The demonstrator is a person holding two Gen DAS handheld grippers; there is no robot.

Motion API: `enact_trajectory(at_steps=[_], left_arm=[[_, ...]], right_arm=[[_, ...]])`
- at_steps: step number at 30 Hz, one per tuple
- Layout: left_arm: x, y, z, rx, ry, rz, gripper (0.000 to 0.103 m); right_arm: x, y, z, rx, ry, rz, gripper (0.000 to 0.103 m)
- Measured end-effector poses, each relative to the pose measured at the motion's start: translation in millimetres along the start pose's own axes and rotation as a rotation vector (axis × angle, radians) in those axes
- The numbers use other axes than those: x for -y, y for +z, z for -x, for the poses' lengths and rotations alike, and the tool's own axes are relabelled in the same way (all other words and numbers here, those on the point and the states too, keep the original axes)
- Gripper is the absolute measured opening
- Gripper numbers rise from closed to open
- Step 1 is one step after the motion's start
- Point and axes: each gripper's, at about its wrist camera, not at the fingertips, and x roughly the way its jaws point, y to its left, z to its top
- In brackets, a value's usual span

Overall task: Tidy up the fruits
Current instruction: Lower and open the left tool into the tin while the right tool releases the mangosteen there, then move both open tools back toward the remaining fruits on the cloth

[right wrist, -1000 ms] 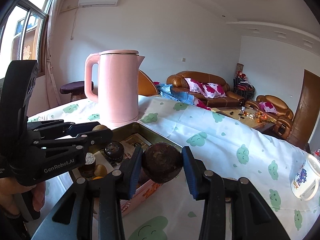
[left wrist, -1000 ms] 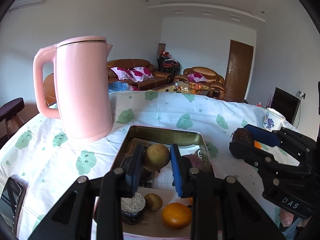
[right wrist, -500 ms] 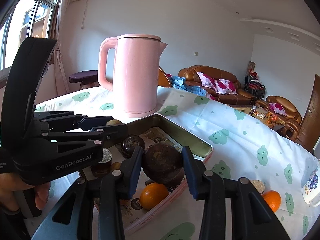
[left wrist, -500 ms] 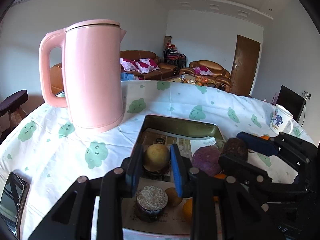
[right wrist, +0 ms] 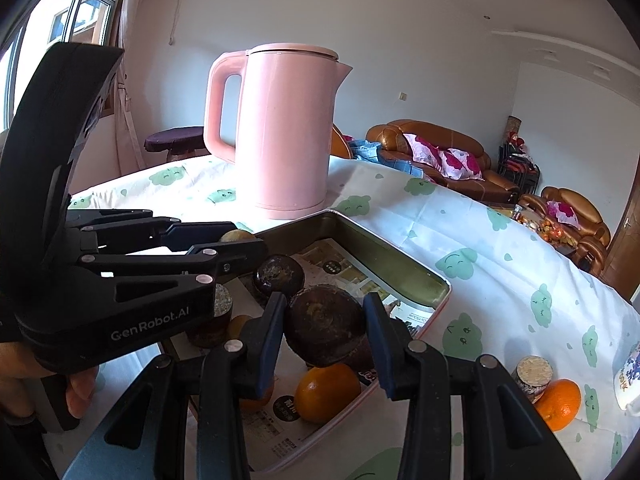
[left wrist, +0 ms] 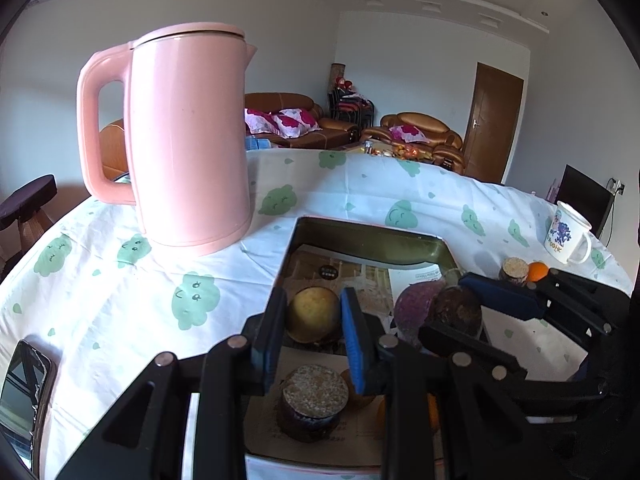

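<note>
Tray (left wrist: 372,240) under two tongs; left tongs (left wrist: 314,334) clamp yellow fruit (left wrist: 313,312); right tongs (right wrist: 326,340) clamp brown fruit (right wrist: 324,330).

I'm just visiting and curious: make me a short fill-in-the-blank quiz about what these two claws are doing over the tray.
1. The left claw grips a ____ fruit.
2. The right claw holds a dark fruit over the ____.
3. The kettle behind the tray is ____.
4. Outside the tray, an orange lies beside the ____.

Missing words: yellow; tray; pink; mug
</note>
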Motion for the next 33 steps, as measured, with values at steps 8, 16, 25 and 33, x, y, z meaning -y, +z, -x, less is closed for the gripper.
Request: enact_trajectory(at_steps=[8,16,25,33], left_arm=[[2.4,0.5,-1.5,-0.006,0.001,-0.005,0.029],[2.6,-0.2,-1.6,-0.005,0.008,-0.001,0.029],[2.9,-1.0,6.3,0.02,0.026,0.011,0.065],[10.2,10.1,28.1,0.081,-0.001,0.021,0.081]], right_arm=[[0.6,-1.1,-1.8,-0.014,0.004,0.0,0.042],[0.5,-1.5,-3.9,-0.018,0.005,0.0,0.042],[1.6,-3.0,-2.4,-0.012,0.013,-0.007,0.053],[22.7,-7.0,17.9,-0.01,-0.057,-0.05,0.053]])
